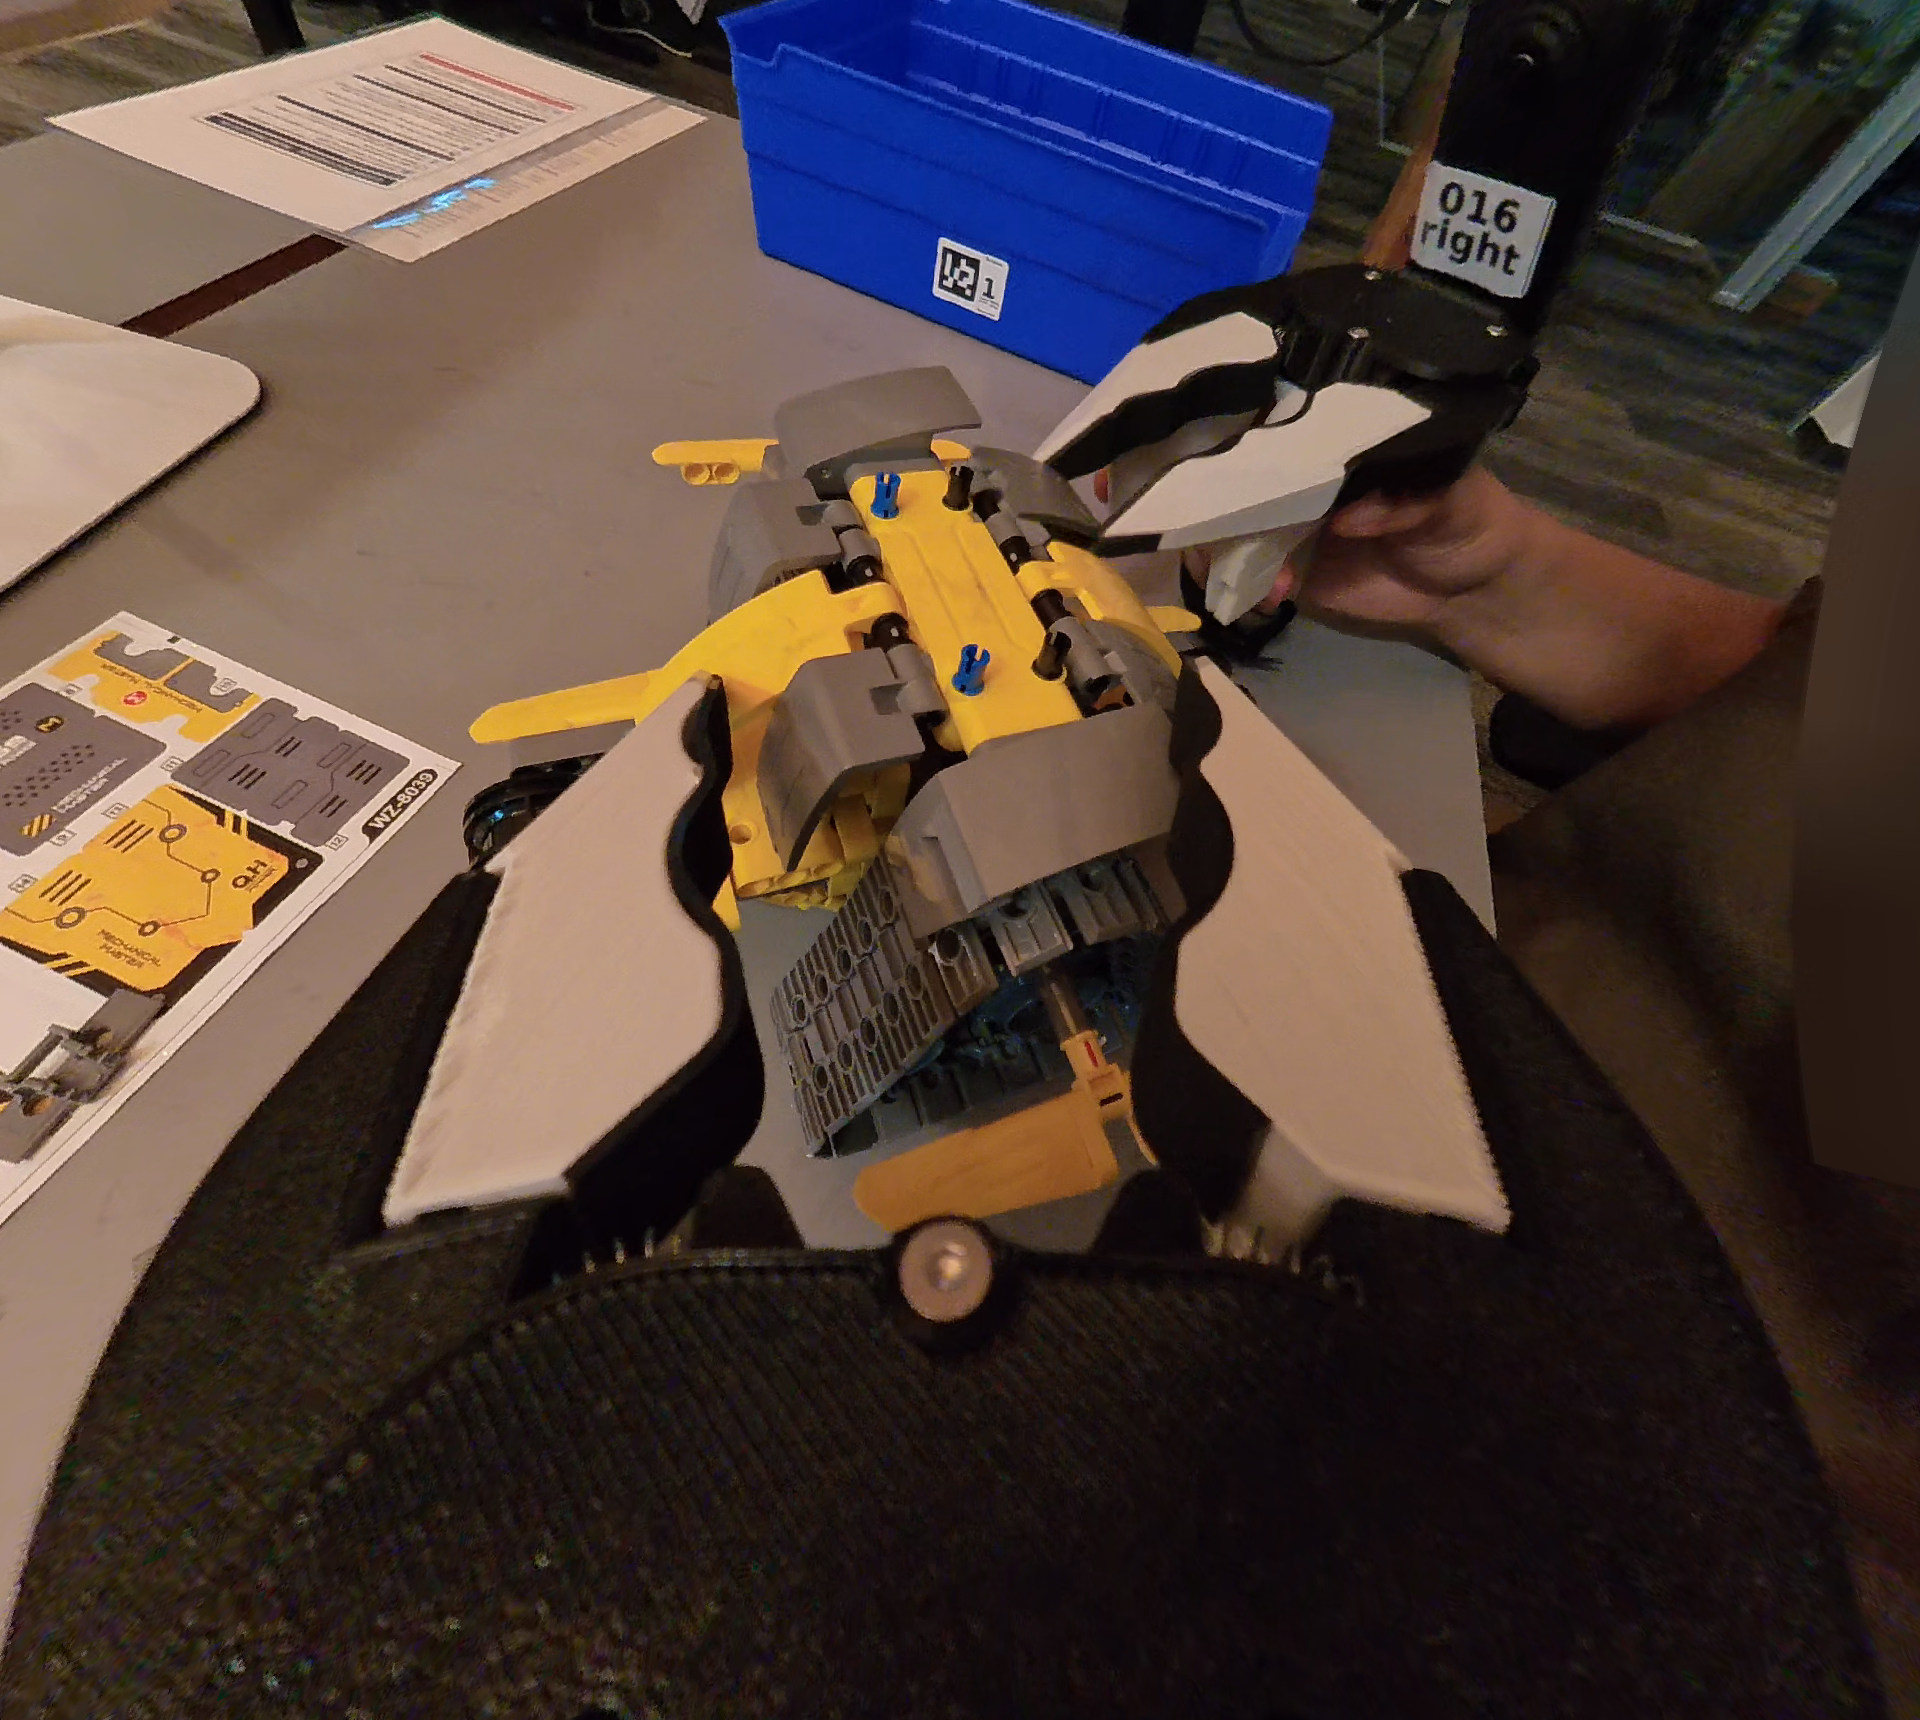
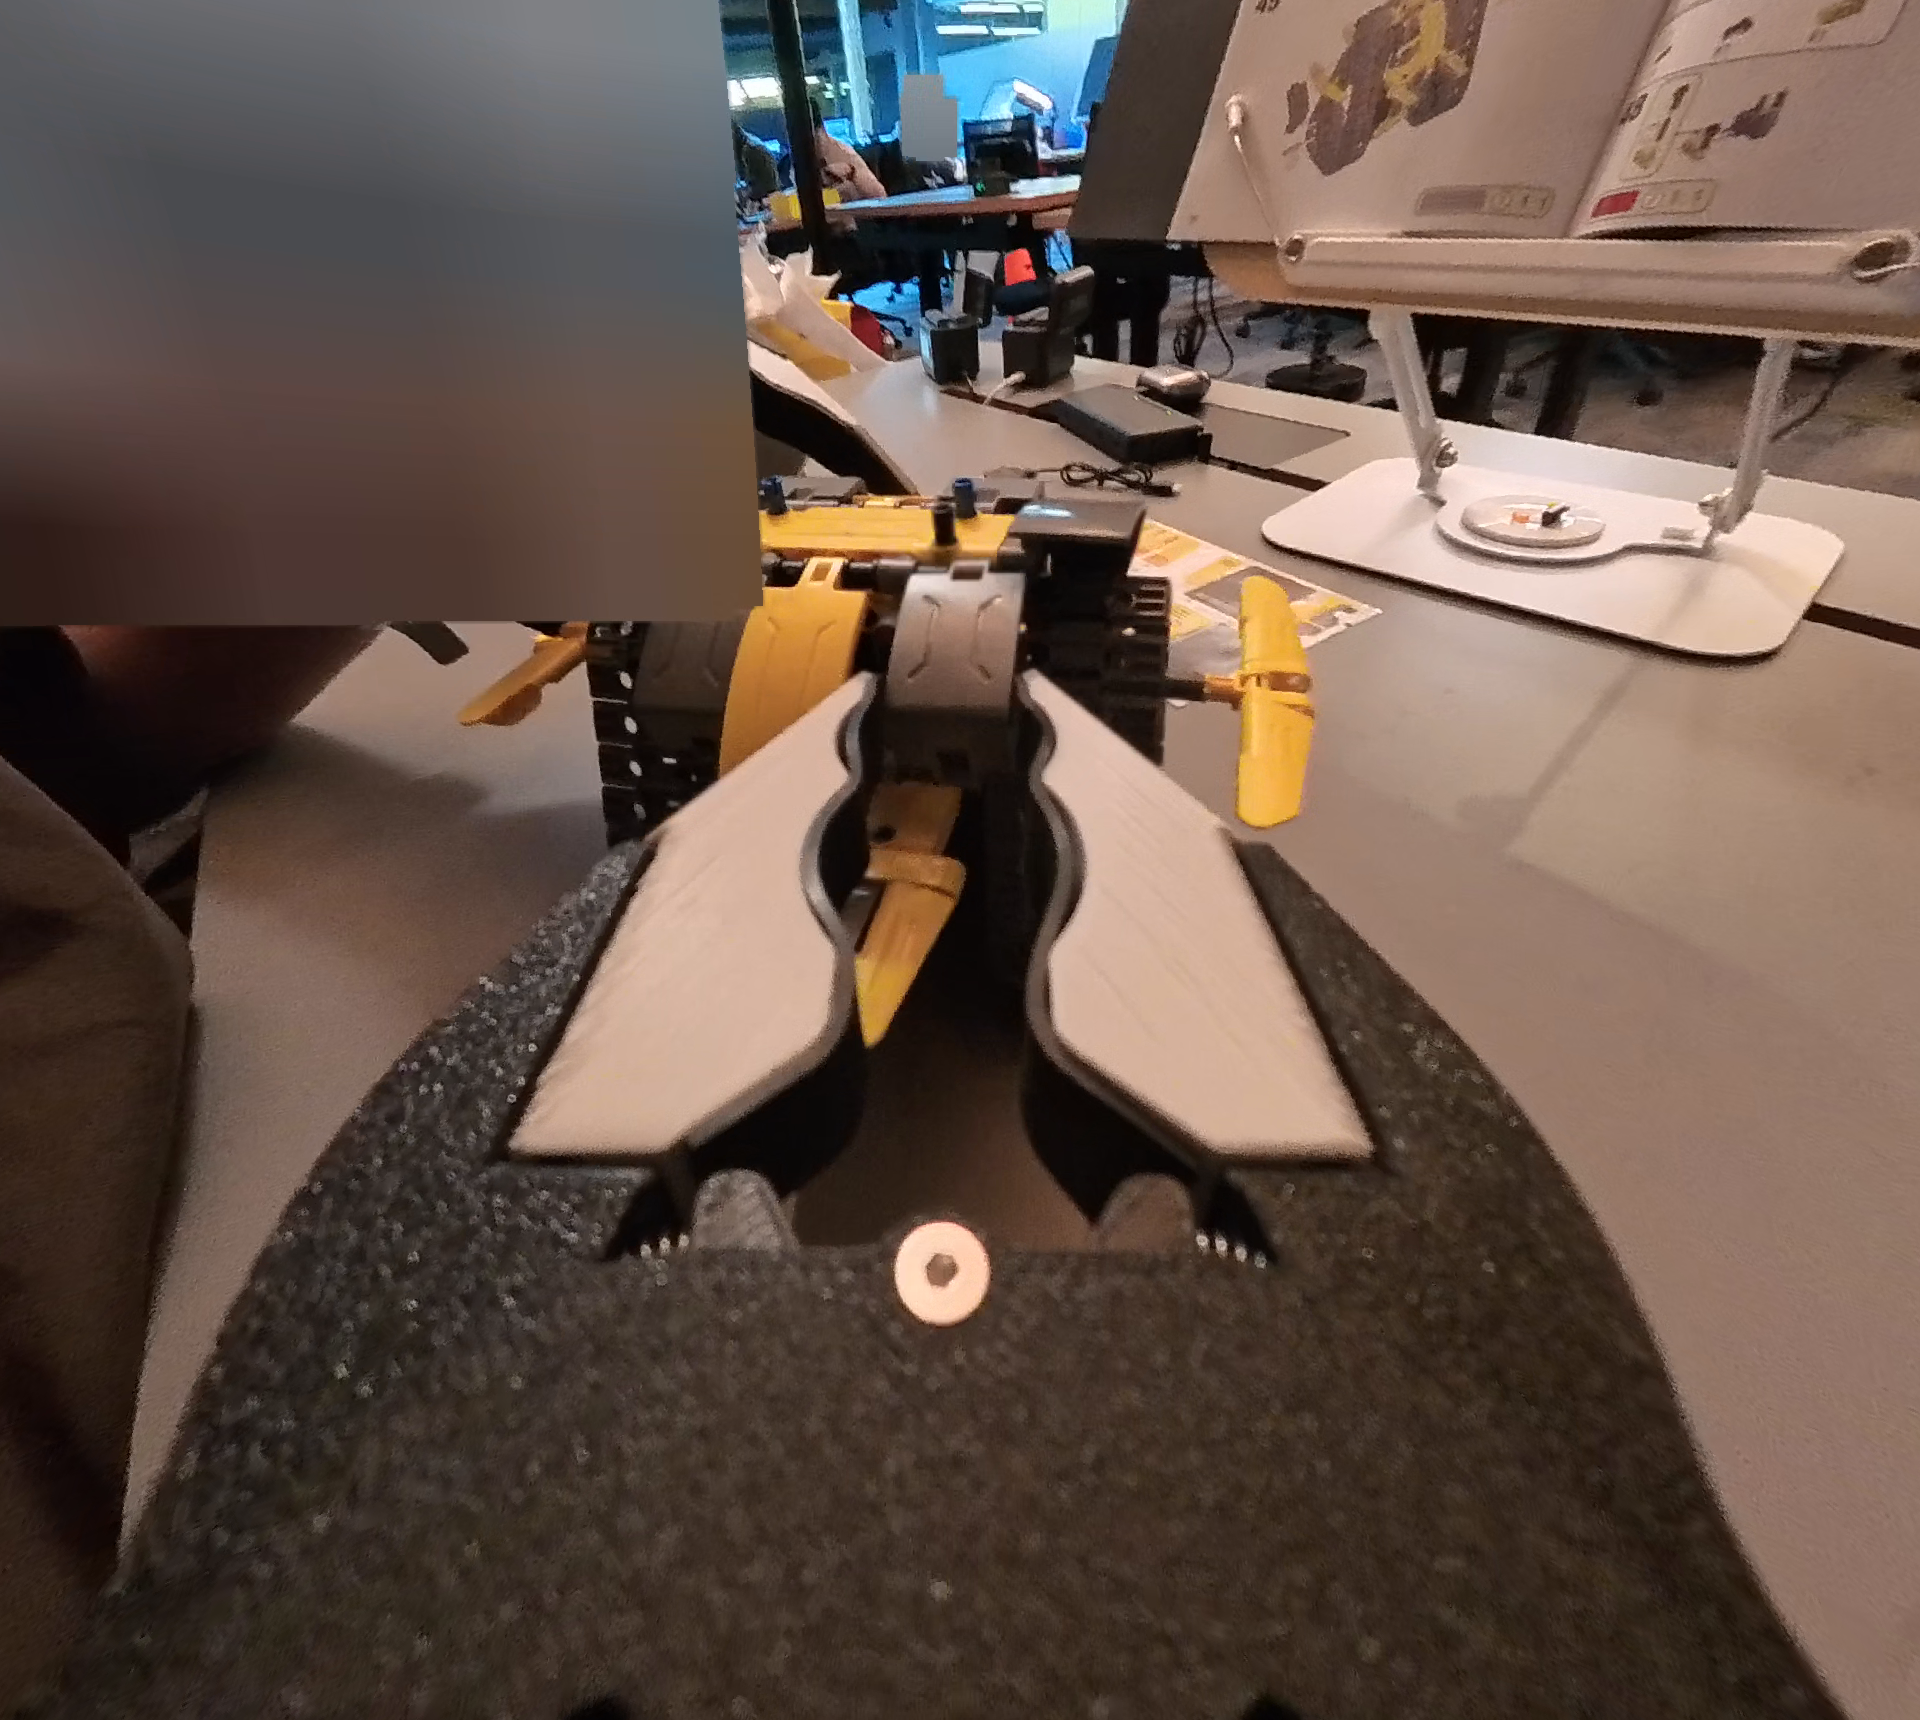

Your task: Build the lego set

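Note:
A yellow and grey brick-built tracked vehicle model lies on the grey table. My left gripper straddles the model's near end, its fingers pressed against the grey side panels. In the right wrist view my right gripper is shut on a grey curved panel on the model. The right gripper also shows in the left wrist view at the model's far right side, held by a person's hand.
A blue bin stands behind the model. A sticker sheet and a printed page lie at the left. An open instruction booklet rests on a white stand. Black devices sit farther back. Across from one pair of fingers to the other is roughly 7 cm.

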`<control>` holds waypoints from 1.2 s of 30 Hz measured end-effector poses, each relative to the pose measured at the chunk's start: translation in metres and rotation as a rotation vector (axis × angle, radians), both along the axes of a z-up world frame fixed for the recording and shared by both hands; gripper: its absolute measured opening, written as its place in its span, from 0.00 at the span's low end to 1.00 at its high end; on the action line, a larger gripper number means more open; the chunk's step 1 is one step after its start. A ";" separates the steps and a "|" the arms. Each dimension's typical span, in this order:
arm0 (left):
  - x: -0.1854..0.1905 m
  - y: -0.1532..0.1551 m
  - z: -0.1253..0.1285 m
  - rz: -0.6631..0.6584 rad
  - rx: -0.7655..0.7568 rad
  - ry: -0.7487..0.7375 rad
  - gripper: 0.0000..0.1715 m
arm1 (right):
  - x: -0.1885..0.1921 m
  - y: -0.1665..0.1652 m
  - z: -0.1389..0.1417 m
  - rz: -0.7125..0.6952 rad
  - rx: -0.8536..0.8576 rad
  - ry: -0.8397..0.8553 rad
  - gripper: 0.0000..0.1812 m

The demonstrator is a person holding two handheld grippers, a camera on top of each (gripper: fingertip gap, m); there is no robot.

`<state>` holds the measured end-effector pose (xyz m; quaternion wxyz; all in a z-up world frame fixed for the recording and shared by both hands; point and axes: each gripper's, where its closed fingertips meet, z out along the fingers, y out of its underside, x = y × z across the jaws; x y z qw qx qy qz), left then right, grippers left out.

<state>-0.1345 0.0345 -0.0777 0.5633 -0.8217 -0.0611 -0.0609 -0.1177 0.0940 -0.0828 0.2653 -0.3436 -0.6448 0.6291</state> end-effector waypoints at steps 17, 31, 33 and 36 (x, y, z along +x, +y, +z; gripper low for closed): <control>0.000 0.001 0.000 -0.004 0.011 -0.019 0.49 | -0.003 -0.001 -0.008 0.087 0.120 -0.016 0.13; -0.001 0.002 0.000 0.015 0.005 -0.005 0.49 | -0.002 0.000 -0.009 0.056 0.300 -0.010 0.13; -0.001 0.002 0.000 0.017 0.006 -0.006 0.49 | -0.002 -0.001 -0.009 0.064 0.300 -0.022 0.13; -0.001 0.002 0.000 0.020 0.009 -0.008 0.49 | 0.000 -0.003 -0.011 0.087 0.251 -0.065 0.13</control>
